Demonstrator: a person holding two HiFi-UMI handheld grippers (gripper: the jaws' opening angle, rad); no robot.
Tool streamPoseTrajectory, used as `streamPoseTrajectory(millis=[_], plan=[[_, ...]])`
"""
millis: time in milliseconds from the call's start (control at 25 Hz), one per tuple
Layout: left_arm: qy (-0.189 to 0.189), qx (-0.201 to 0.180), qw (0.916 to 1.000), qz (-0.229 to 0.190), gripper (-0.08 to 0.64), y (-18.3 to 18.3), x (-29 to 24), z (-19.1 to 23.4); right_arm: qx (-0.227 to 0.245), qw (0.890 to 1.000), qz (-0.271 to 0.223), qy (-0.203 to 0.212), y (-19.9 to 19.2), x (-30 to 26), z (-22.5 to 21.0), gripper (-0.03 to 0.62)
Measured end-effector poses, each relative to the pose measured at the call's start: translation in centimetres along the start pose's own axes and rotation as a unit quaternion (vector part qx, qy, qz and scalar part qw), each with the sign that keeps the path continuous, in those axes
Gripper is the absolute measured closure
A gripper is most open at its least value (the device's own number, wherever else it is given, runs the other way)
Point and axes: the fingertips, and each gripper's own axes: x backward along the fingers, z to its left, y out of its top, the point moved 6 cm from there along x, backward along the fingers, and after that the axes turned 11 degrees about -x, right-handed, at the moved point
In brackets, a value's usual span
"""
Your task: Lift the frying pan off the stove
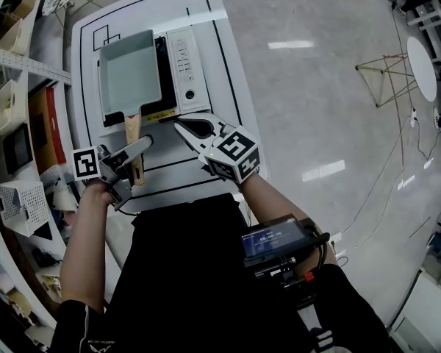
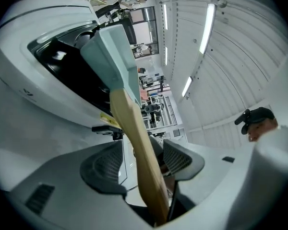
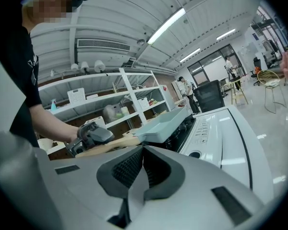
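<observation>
One frying pan (image 1: 130, 68), pale green, seated on the stove (image 1: 184, 65) on the desk (image 1: 206, 20); its wooden handle (image 1: 132, 127) is straddled by the left hand-held gripper (image 2: 143, 163), jaws apart, unclamped, placed for lifting; the right hand-held gripper (image 3: 142, 152) is kept closed, empty

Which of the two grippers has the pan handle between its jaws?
The left gripper: the wooden handle runs between its open jaws, not yet clamped. The right gripper has its jaws together, with nothing between them.

Shelves (image 1: 20, 62) crowd table's (image 1: 143, 7) left, stove (image 1: 185, 79) mid-table, open floor (image 1: 316, 109) right
</observation>
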Motion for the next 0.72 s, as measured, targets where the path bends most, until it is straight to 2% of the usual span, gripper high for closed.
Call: streamPoseTrajectory(millis=[80,240,560,720], plan=[[0.004,0.004,0.9999,-0.010,0.355,0.23,0.21,0.19,0.000,1.000,0.002,0.000,-0.02,-0.10,-0.03,0.566],[0.004,0.005,0.9998,-0.017,0.443,0.56,0.50,0.06,0.000,1.000,0.003,0.001,0.09,-0.24,0.05,0.566],[-0.009,0.006,0.9999,-0.011,0.462,0.87,0.54,-0.45,-0.005,1.000,0.006,0.004,0.25,-0.75,0.18,0.566],[-0.020,0.021,0.9995,-0.010,0.471,0.44,-0.01,-0.36,-0.008,1.000,0.008,-0.002,0.19,-0.21,-0.18,0.566]])
